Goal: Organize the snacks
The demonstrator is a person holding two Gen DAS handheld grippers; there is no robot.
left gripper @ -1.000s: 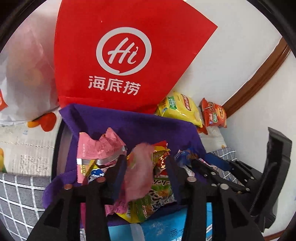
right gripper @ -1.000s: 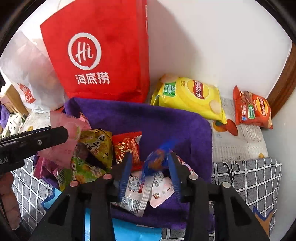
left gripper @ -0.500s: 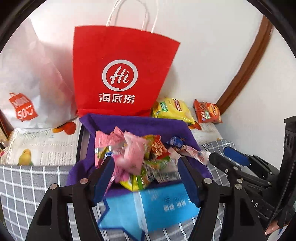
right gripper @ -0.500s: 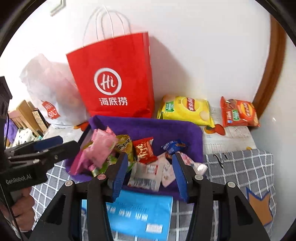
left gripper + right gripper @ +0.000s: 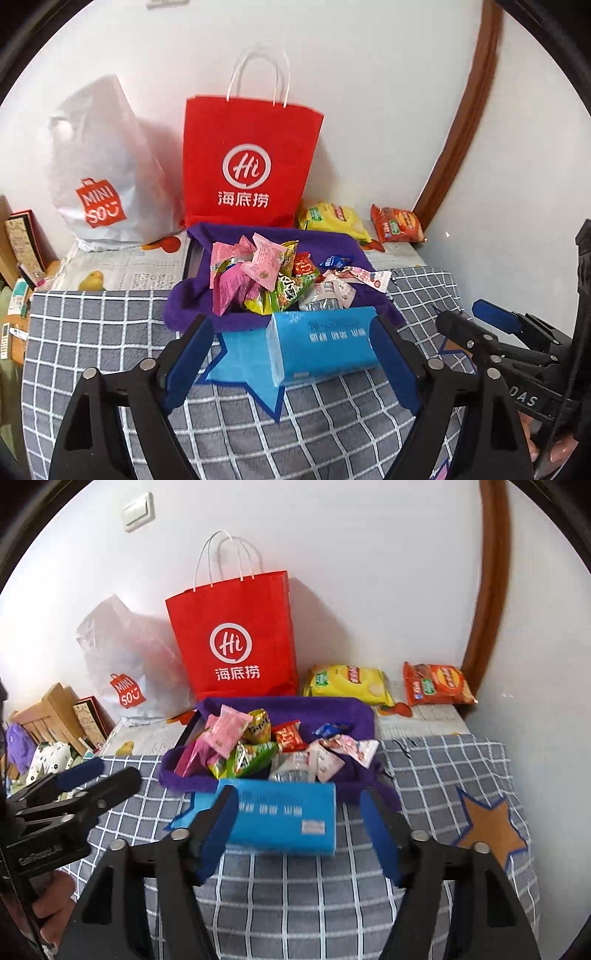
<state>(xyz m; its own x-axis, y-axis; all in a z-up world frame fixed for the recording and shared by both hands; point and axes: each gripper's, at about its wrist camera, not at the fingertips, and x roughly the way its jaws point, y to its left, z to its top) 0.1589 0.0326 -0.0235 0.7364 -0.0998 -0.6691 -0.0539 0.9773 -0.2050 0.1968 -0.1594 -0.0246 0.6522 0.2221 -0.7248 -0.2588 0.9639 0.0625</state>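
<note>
Both grippers (image 5: 291,354) (image 5: 299,825) empty, fingers spreading; next, reach the chips (image 5: 347,685) at the worktop's far edge, pinch gently.

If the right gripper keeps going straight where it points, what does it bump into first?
Probably the blue tissue pack, lying just ahead between the right gripper's opening, empty jaws. The purple tray of snacks sits beyond it; depth is uncertain.

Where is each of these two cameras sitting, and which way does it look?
Left wrist view: sits on the left gripper, looks down along its opening, empty jaws at the purple tray of snacks; the right gripper shows at right.
Right wrist view: sits on the right gripper, jaws opening and empty; the left gripper and a hand show at left.
Both share the red bag and blue pack.
</note>
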